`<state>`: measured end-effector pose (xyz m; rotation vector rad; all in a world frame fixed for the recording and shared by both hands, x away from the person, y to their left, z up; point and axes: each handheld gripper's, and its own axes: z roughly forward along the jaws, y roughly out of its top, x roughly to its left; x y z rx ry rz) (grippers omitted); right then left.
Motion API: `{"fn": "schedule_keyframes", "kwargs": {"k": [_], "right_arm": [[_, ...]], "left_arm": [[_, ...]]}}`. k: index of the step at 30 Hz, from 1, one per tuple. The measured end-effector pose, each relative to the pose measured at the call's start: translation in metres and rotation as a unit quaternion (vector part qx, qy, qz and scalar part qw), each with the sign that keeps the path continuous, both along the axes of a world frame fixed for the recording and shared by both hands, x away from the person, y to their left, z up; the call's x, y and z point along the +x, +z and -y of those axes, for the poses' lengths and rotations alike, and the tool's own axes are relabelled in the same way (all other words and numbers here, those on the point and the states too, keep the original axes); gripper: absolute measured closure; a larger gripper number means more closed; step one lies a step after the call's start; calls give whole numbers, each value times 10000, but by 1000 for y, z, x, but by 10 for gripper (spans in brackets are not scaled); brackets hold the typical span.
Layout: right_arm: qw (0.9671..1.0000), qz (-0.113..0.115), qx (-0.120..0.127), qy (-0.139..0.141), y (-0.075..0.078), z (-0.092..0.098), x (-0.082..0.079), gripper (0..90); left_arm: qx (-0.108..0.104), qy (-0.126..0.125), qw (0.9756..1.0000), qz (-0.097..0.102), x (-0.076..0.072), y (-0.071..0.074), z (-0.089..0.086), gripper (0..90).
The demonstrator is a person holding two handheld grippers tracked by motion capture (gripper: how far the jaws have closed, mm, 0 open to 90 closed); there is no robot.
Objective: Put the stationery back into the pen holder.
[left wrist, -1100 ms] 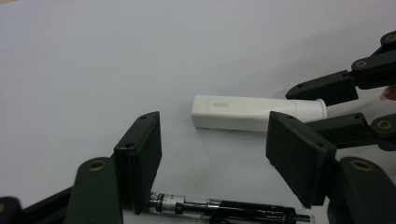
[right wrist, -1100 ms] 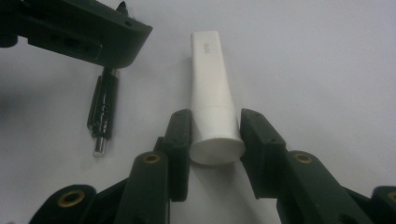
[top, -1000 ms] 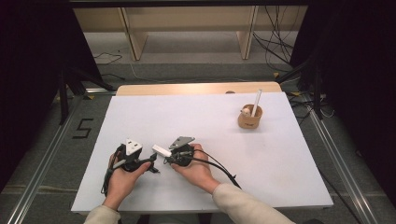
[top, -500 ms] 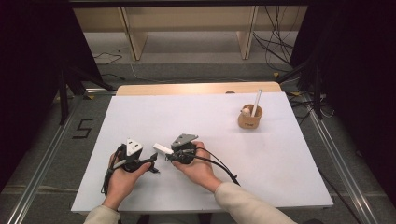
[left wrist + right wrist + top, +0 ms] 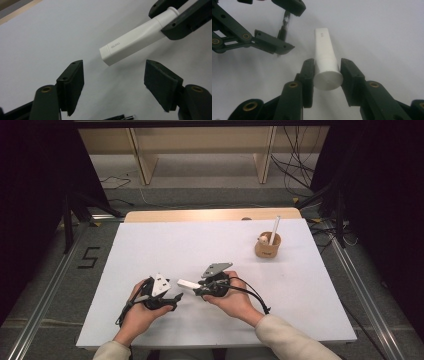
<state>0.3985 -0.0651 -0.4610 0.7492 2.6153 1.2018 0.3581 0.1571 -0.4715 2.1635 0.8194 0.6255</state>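
The right tool pinches a white tube at its capped end, one pad on each side of the round cap, as the right gripper view shows. The tube sticks out straight ahead of those pads, flat end farthest away, lifted a little off the white table; a soft shadow lies under it.

The left tool is spread, and its jaws have just been opening further. In the left gripper view nothing sits between the two pads. The tube hangs just beyond and above the gap, slanting in from the upper right, its flat end nearest that tool and pointing at the gap but clear of both pads. The right tool clamps its far end there.

From above, the two tools face each other near the front edge of the table, the tube bridging most of the space between them, its free end just short of the left tool's tips.

A small brown cup with a white stick in it stands well apart, towards the far right of the table.
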Motion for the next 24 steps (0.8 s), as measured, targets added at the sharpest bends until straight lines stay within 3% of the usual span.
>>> {"fn": "schedule_keyframes", "kwargs": {"k": [6,12,15,21,24], "right_arm": [[9998,-75,-90,141,2,19,-13,656],[9994,-104,-152,303,4,23,-20,656],[9993,-60,-114,357,6,21,-21,656],[9990,-36,-105,439,8,15,-22,656],[9989,-24,-77,452,8,14,-22,655]], "left_arm": [[128,-685,9976,-14,0,-2,15,309],[393,-1277,9910,-47,2,-6,30,329],[503,-1442,9883,25,3,-6,35,361],[641,-1524,9860,211,4,-7,39,469],[727,-1627,9837,235,4,-7,41,521]]}}
